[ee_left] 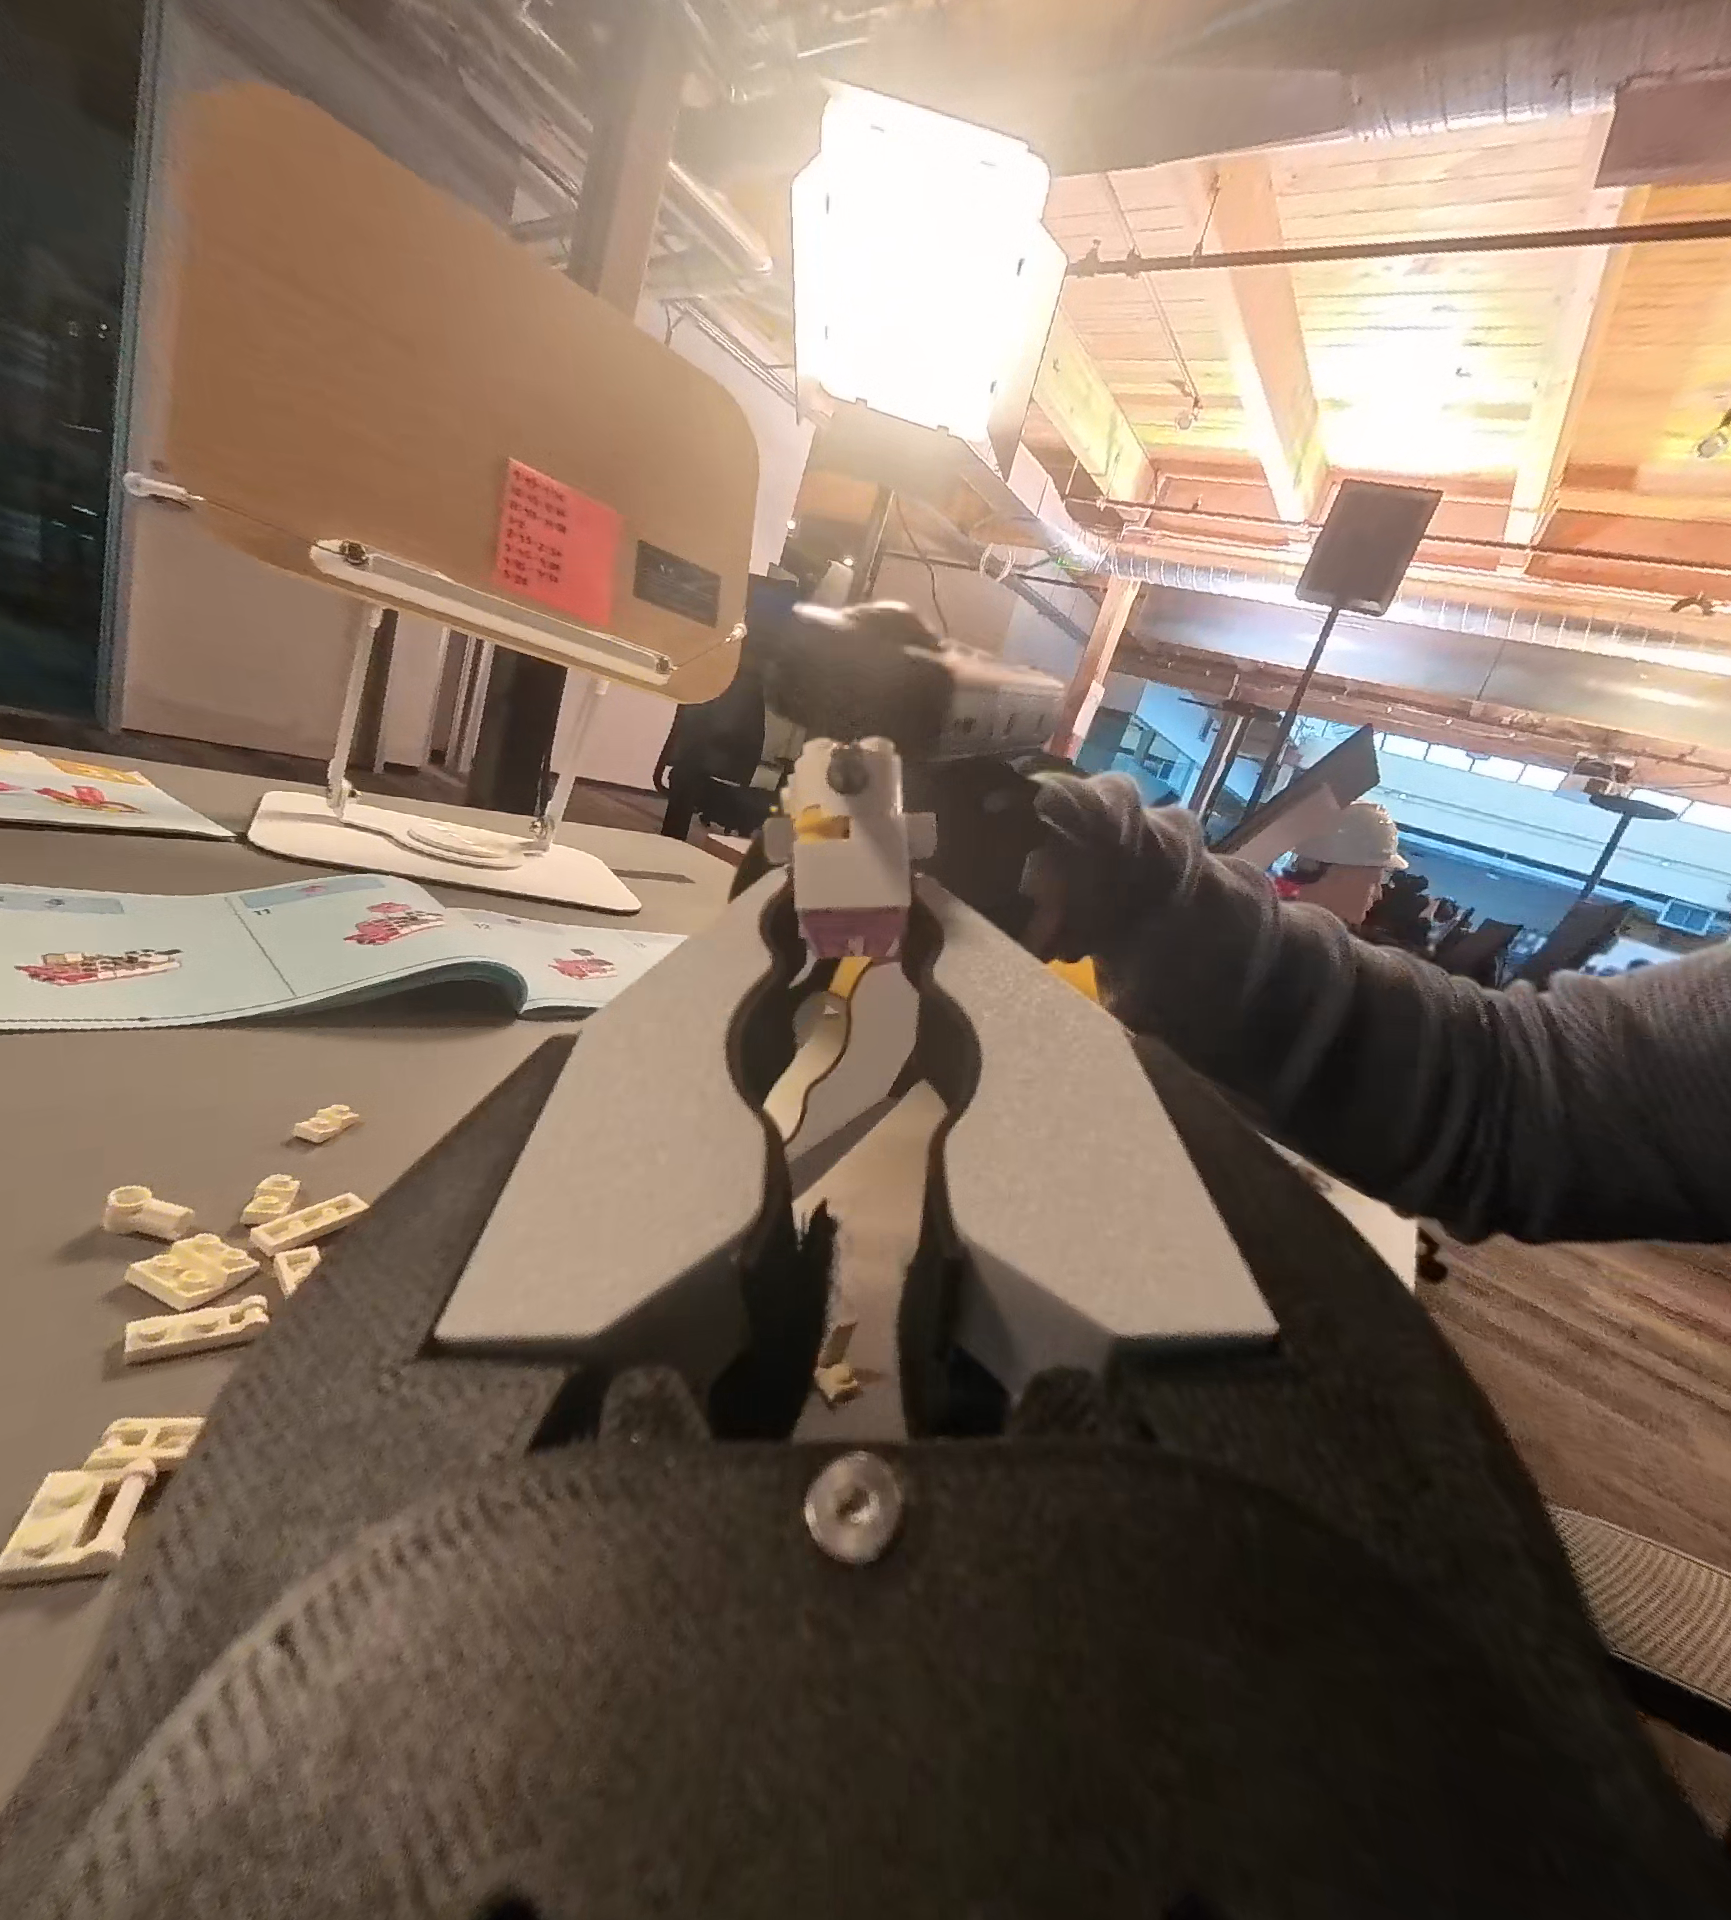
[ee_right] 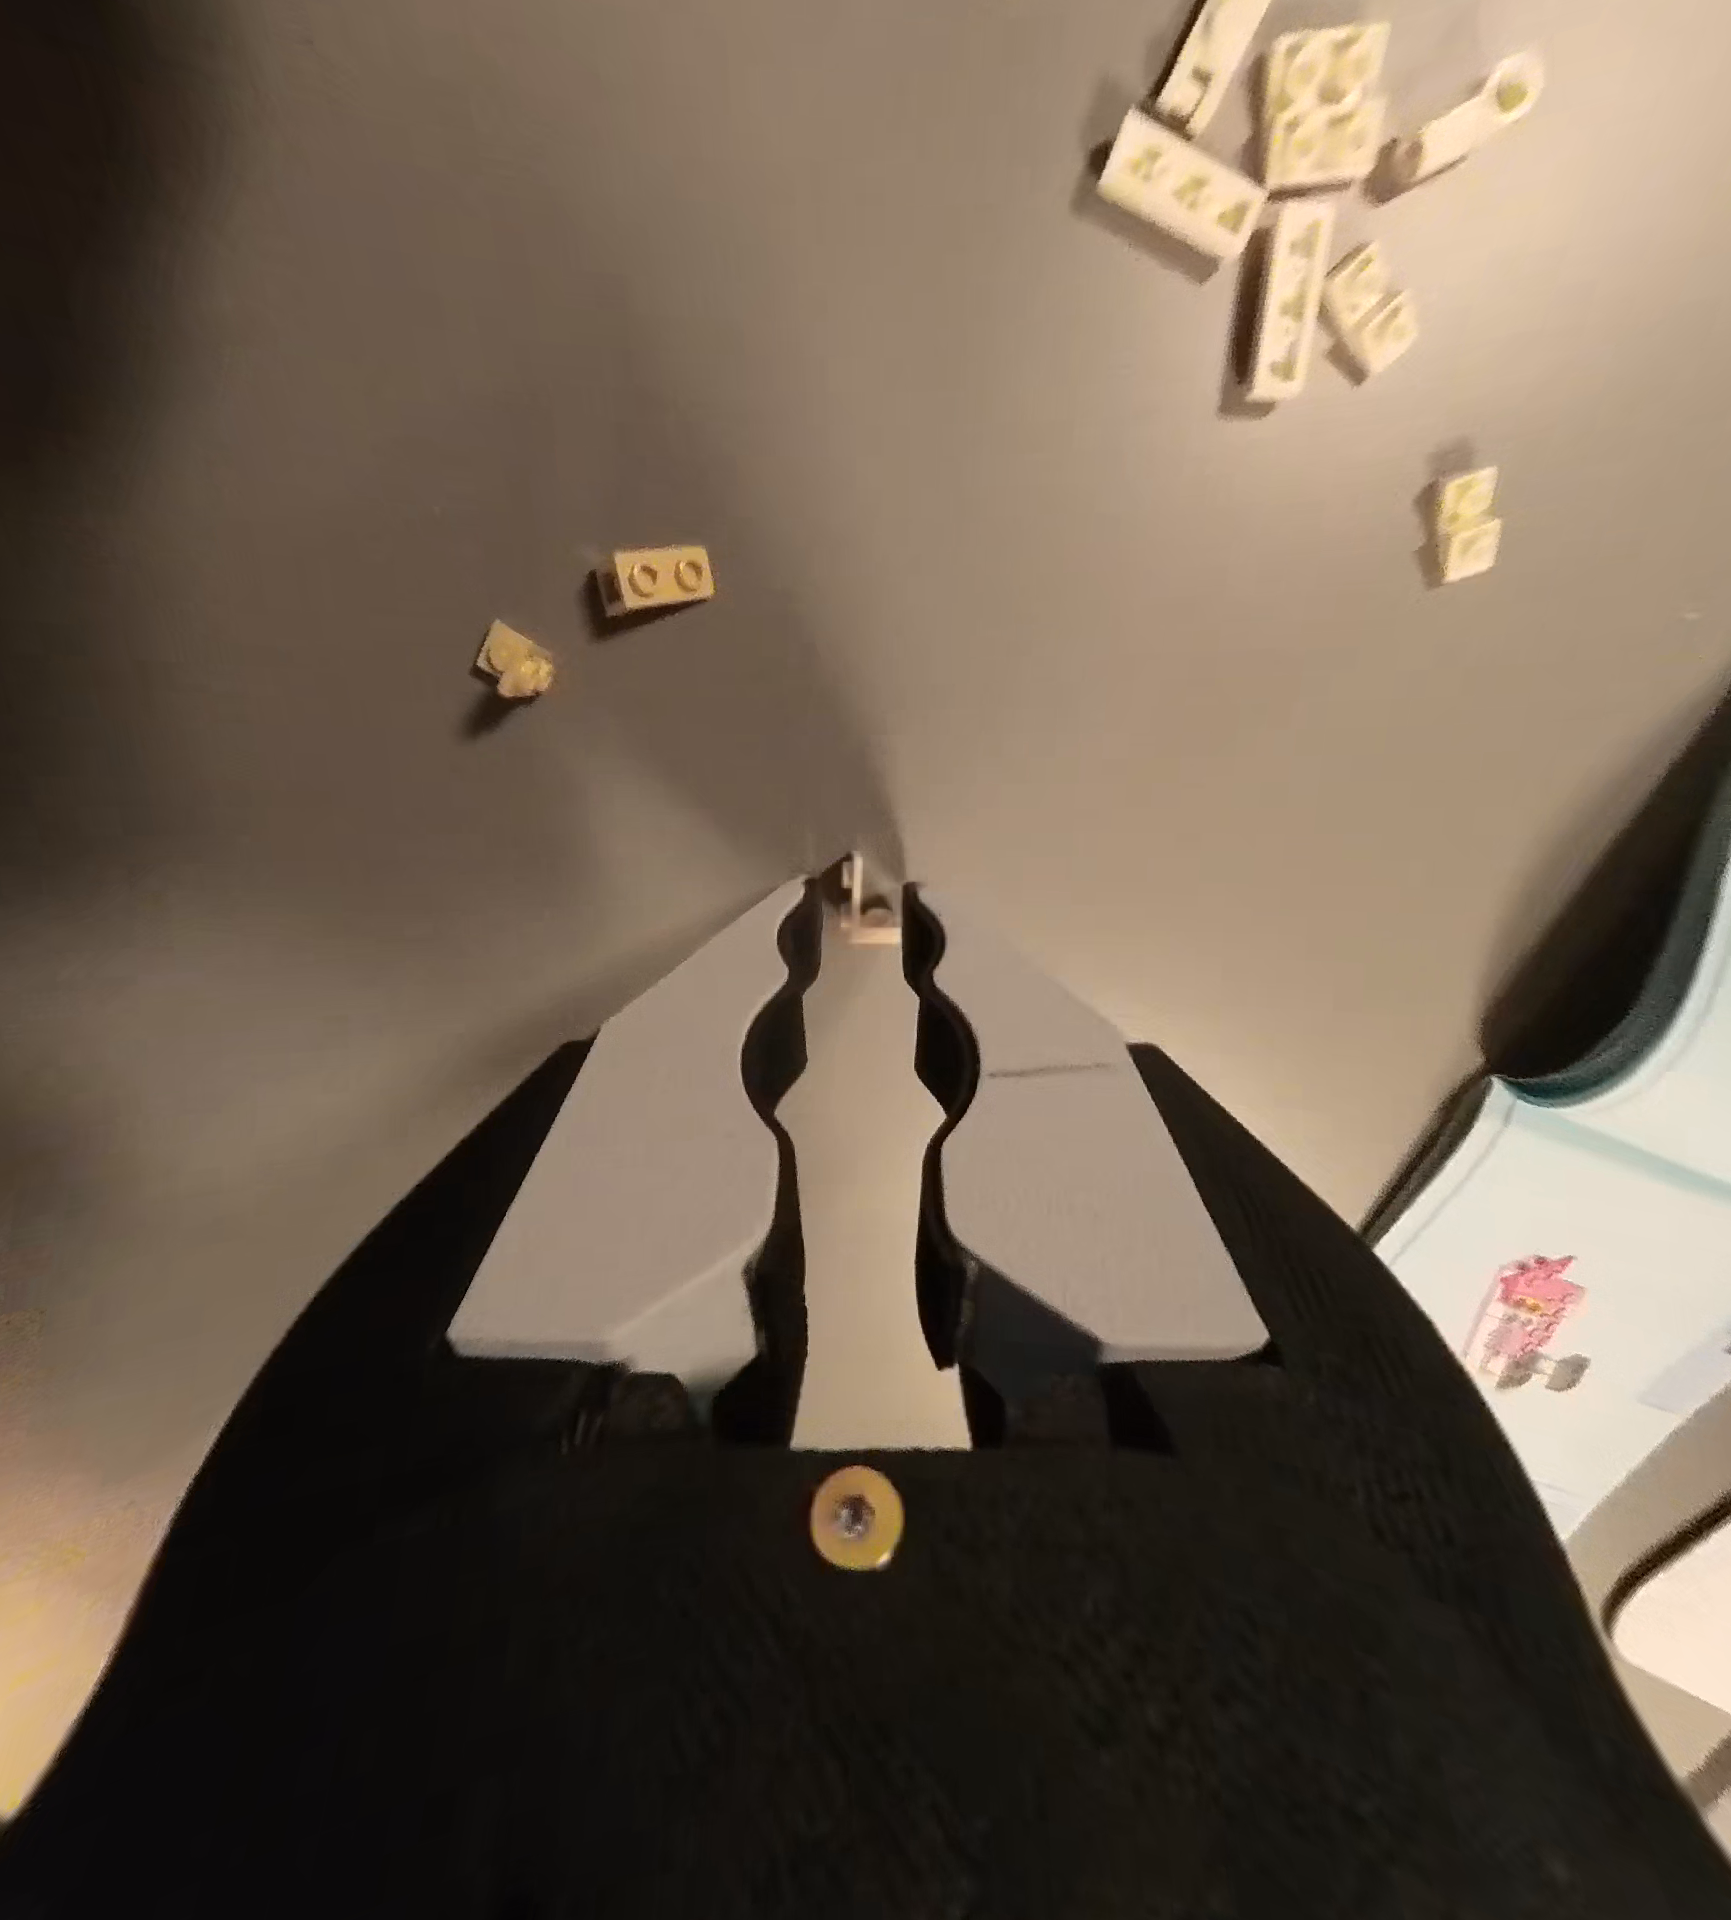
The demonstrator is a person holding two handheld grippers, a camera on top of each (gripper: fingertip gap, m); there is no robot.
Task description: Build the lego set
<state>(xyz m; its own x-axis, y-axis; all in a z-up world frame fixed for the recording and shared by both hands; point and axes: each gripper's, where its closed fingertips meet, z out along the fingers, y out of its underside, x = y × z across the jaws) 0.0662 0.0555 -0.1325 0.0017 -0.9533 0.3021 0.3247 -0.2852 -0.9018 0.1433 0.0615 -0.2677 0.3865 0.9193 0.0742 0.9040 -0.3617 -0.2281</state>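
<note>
While your left gripper (ee_left: 853, 914) rides above the grey table (ee_left: 61, 1122), its fingers are clamped on a small brick model (ee_left: 845, 868), white on top with a purple base and a yellow bit showing, and both pads press its purple sides. Just behind the model sits a gloved hand (ee_left: 1131, 873) in a grey sleeve, close but blurred. Down on the table to the left lie loose cream bricks (ee_left: 206, 1268), and farther back an open booklet (ee_left: 217, 951) with a tilted board on a white stand (ee_left: 445, 862) beyond it.

Over to your right gripper (ee_right: 856, 904): it points down at the table (ee_right: 321, 416), fingers drawn close around a tiny pale brick (ee_right: 866, 914) right at the tips. It looks pinched, though the tips are blurred, so take that as likely. Two tan bricks (ee_right: 653, 582) lie ahead to the left, a cream cluster (ee_right: 1287, 177) sits far up right, and the booklet's (ee_right: 1619, 1195) pale blue page fills the right edge.
</note>
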